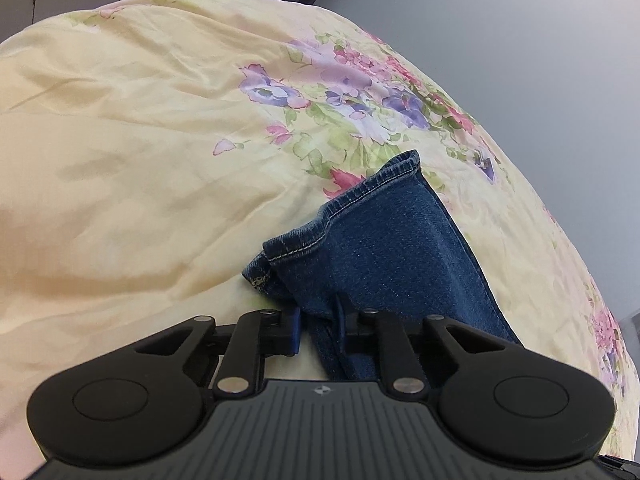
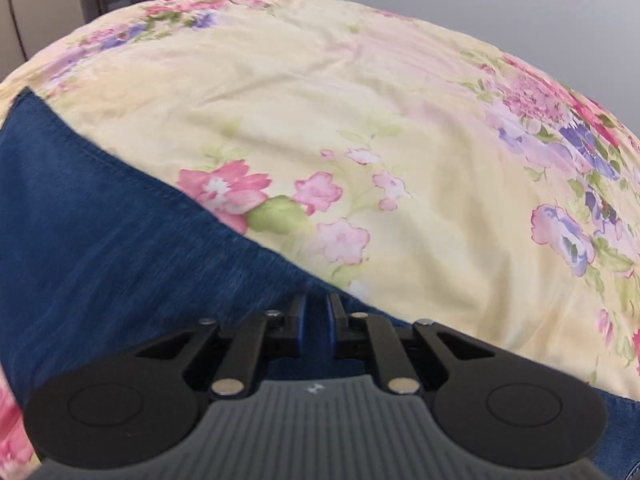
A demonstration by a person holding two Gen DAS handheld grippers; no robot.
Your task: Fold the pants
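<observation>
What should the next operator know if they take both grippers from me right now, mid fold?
Left gripper: denim between its fingers near the leg hems, apparently clamped.
Right gripper: nearly closed over the jeans' edge; a real pinch cannot be confirmed.
Jeans: on the floral bedspread, both hems stacked together.
Done: legs appear laid one on the other.
Left: likely carry the hems toward the waist, then flatten.

You have one pair of blue denim pants on one yellow floral bedsheet, with two hemmed leg ends showing, and two grippers, one per hand.
</observation>
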